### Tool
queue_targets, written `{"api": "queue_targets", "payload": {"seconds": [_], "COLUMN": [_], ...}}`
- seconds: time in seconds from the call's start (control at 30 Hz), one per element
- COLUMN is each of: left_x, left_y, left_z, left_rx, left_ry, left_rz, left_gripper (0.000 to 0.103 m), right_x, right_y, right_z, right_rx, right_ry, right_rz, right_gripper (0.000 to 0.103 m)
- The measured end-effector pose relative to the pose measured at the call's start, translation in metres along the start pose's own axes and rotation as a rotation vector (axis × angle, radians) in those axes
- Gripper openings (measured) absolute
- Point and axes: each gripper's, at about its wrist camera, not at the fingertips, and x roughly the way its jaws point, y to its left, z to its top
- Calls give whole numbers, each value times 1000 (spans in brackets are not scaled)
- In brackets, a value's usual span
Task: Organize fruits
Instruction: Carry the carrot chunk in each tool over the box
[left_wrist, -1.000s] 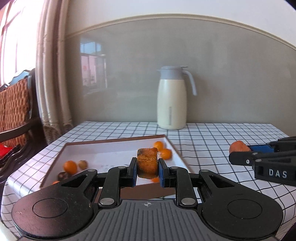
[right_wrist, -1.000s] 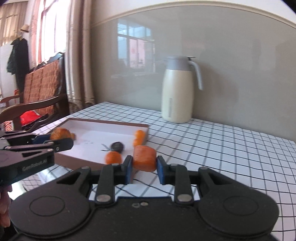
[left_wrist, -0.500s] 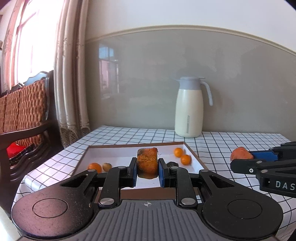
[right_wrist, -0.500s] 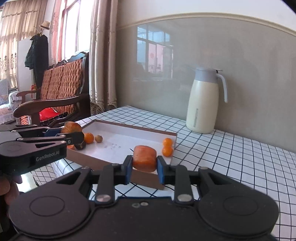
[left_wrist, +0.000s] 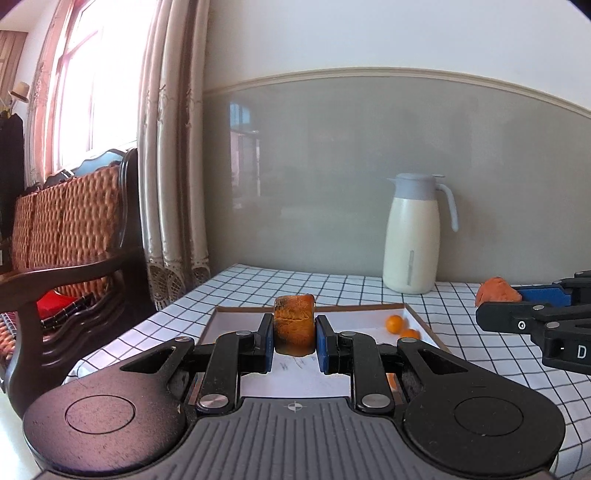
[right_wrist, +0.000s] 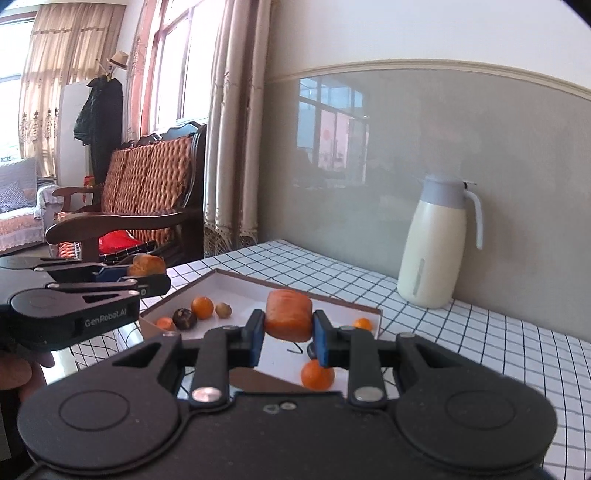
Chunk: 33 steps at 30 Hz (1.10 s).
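Observation:
My left gripper (left_wrist: 294, 341) is shut on a brown-orange fruit with a dark patch (left_wrist: 293, 325), held above the near edge of a shallow white tray (left_wrist: 236, 317). My right gripper (right_wrist: 289, 338) is shut on an orange fruit (right_wrist: 289, 314), held above the same tray (right_wrist: 236, 286). Each gripper shows in the other's view, the right one (left_wrist: 517, 314) and the left one (right_wrist: 147, 275). In the tray lie small oranges (right_wrist: 202, 307), a dark round fruit (right_wrist: 184, 319) and a brownish one (right_wrist: 223, 309).
A cream jug with a grey lid (left_wrist: 413, 236) stands at the back of the checked tablecloth (left_wrist: 480, 343) near the wall. A wooden armchair (left_wrist: 66, 251) and curtains are to the left of the table. A hand (right_wrist: 14, 373) holds the left gripper.
Both grippers have drawn back and risen from the tray, each still holding its fruit. The tray and jug look smaller and farther away.

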Motion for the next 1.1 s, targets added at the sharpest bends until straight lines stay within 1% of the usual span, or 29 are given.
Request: {"api": "queue_targets", "payload": {"seconds": [0.2,0.53,0.77,1.1], "left_x": [10,30,40,64], "left_y": [9,22,33,42], "left_z": [6,11,19,25], "left_rx": [-10,-17,-20,-25], "left_ry": [-15,-13,-31,-21], "left_rz": [11,27,46,61], "left_gripper": [23,23,23,23], "right_x": [14,33,46,63], "right_y": [2,0,-5,-11], "right_z": [9,19,25,30], "right_rx": [-10,-17,-11,-9], "right_ry": [-17,-34,-38,-28], "right_rz": [4,-3,-8,-10], "right_gripper": [19,19,19,19]}}
